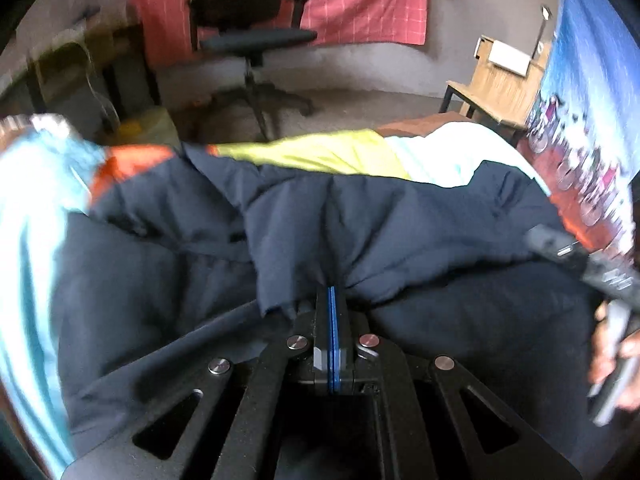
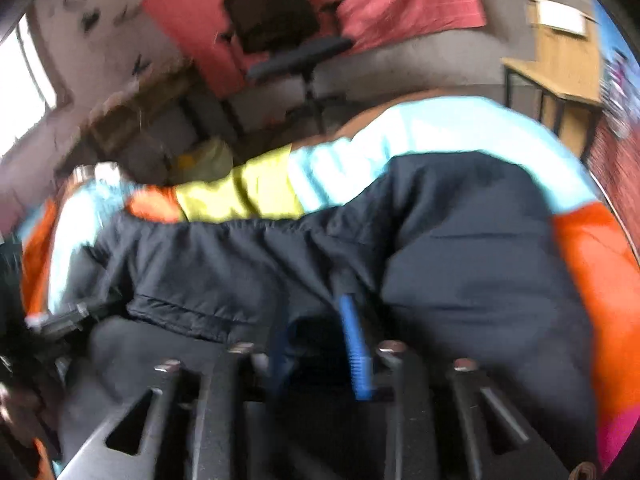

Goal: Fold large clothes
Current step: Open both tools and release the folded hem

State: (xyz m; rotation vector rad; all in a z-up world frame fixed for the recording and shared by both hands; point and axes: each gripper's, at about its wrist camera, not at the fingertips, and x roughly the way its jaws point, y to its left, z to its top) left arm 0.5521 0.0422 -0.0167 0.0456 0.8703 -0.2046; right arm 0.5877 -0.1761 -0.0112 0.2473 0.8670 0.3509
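A large dark navy jacket (image 1: 360,220) with orange, yellow-green and light blue panels fills both views (image 2: 440,240). My left gripper (image 1: 333,296) is shut on a fold of its navy fabric, the blue pads pressed together. My right gripper (image 2: 320,320) has navy cloth bunched between its blue fingers (image 2: 354,344), which stand slightly apart around the fabric; the view is blurred. The right gripper also shows at the right edge of the left wrist view (image 1: 592,268), held by a hand. The left gripper shows at the left edge of the right wrist view (image 2: 60,320).
A black office chair (image 1: 248,32) stands ahead before a red hanging cloth (image 1: 360,0). A wooden desk (image 1: 500,80) is at the right, a cluttered table (image 1: 72,68) at the left. A blue patterned cloth (image 1: 588,120) hangs at the far right.
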